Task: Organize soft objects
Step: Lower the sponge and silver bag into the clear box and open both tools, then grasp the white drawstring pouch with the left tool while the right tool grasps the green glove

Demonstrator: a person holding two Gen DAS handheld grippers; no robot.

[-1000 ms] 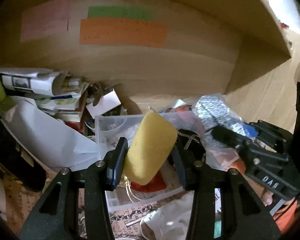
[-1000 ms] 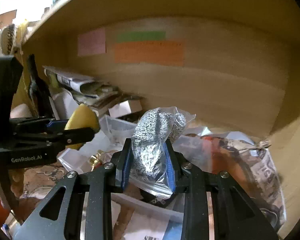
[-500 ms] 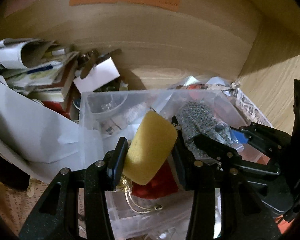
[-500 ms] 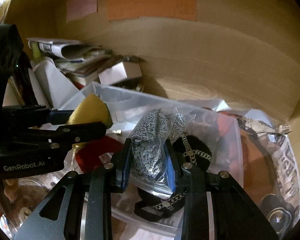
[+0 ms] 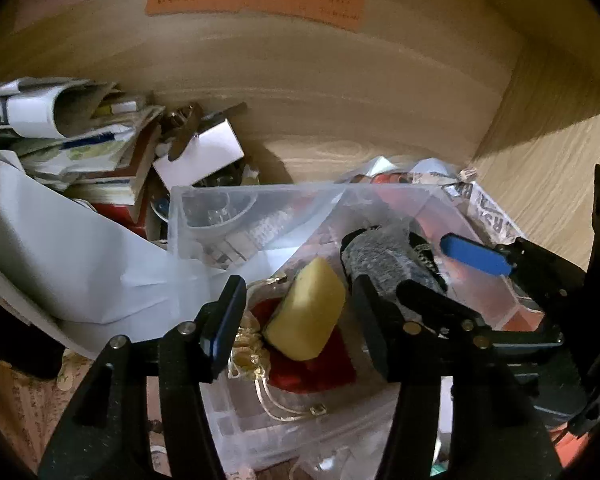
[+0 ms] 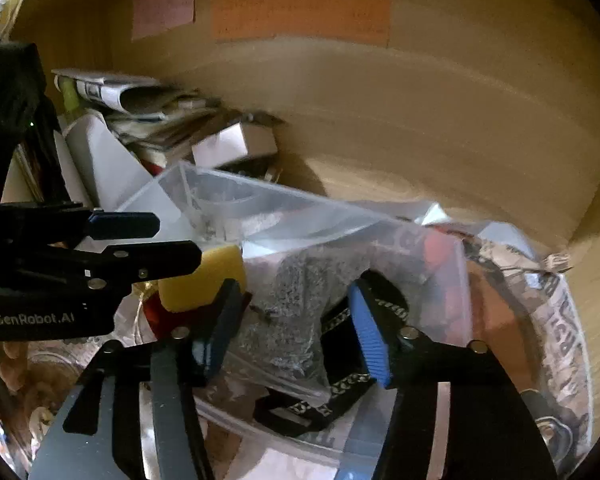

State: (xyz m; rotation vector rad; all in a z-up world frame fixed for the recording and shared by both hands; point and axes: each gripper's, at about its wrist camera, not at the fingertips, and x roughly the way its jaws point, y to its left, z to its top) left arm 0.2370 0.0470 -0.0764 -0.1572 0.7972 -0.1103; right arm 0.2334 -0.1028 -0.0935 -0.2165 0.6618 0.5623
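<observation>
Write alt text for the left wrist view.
The open left gripper hangs over a clear plastic bin, where a yellow sponge lies on something red. The open right gripper reaches in beside it over a bagged grey fabric roll; papers are stacked at left.

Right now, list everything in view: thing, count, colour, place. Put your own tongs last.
sponge: 1, yellow, lying in the clear bin on the red cloth, between the open left tongs but not gripped
bagged knit item: 1, grey speckled, in a clear bag, in the bin beside the sponge
red cloth: 1, red, under the sponge
black strap: 1, black with patterned trim, in the bin under the bag
clear bin: 1, transparent, centre of the shelf
paper stack: 1 pile, white and mixed, left of the bin
wall notes: 3, pink, green, orange, on the wooden back wall
left tongs: 1, black, open over the sponge
right tongs: 1, black with blue pads, open around the bag
</observation>
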